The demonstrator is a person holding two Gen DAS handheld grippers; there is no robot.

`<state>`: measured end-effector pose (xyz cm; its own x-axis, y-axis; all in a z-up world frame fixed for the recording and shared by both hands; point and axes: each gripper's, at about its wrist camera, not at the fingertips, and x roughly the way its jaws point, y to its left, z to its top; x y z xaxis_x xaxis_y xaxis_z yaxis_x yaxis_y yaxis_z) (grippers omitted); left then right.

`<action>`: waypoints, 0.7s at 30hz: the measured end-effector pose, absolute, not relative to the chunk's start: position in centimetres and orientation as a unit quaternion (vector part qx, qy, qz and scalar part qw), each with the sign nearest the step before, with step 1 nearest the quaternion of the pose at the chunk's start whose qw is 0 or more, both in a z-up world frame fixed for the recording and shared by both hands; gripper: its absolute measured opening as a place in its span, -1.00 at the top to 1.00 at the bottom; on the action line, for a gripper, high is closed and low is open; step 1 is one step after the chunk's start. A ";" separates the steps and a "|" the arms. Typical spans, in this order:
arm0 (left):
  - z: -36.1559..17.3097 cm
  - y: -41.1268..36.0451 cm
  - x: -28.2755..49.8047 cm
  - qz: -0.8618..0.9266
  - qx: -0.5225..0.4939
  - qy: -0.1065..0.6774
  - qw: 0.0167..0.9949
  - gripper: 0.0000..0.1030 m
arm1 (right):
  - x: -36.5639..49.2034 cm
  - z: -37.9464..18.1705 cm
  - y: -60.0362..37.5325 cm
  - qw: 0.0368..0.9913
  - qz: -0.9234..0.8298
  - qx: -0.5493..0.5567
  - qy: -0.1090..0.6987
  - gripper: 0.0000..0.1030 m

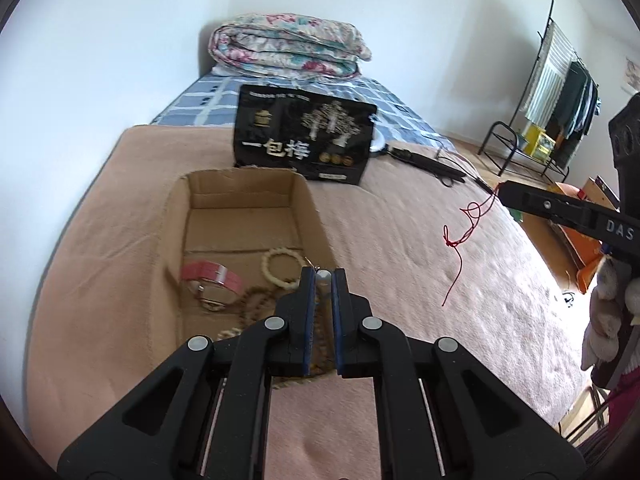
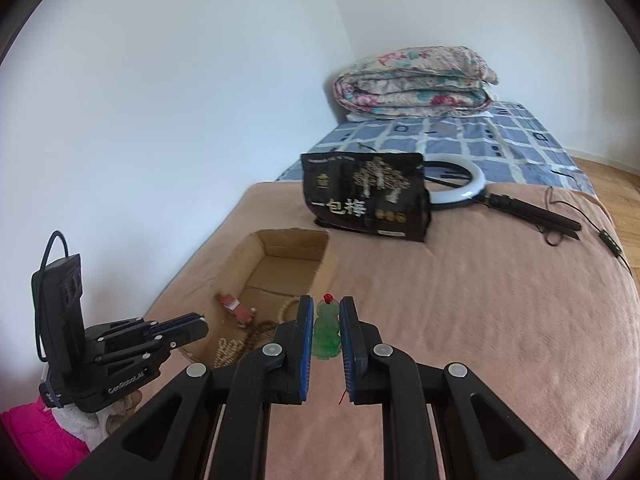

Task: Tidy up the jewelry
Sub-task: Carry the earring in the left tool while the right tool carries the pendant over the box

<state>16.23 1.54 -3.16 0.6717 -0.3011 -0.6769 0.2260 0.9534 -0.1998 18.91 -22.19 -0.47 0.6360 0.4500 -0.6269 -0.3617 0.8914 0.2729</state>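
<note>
An open cardboard box (image 1: 176, 220) lies on the pink blanket; it also shows in the right wrist view (image 2: 256, 248). In it lie a pink-strapped watch (image 1: 212, 280), a cream bead bracelet (image 1: 278, 268) and brown bead strands (image 1: 256, 300). My left gripper (image 1: 322, 276) hovers over the box's right wall, shut on a small white pearl earring (image 1: 321, 278). My right gripper (image 2: 326, 304) is shut on a green jade pendant (image 2: 327, 332). Its red cord (image 1: 464, 236) dangles from the right gripper's tip (image 1: 504, 190), to the right of the box.
A black snack bag (image 1: 304, 136) stands behind the box. A ring light with a black stand and cable (image 2: 472, 192) lies at the back right. A folded floral quilt (image 1: 288, 46) sits at the head of the bed. A clothes rack (image 1: 556, 92) stands far right.
</note>
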 end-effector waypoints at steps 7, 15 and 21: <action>-2.9 4.3 19.3 -0.118 -0.053 0.378 0.917 0.88 | 21.1 -0.8 -18.2 0.897 0.249 0.057 0.360 0.78; -3.6 6.4 22.8 -0.098 -0.050 0.380 0.918 0.88 | 23.6 -2.1 -15.3 0.893 0.259 0.046 0.366 0.78; -4.6 7.6 24.9 -0.086 -0.056 0.390 0.915 0.88 | 25.7 -2.6 -13.3 0.890 0.269 0.039 0.365 0.78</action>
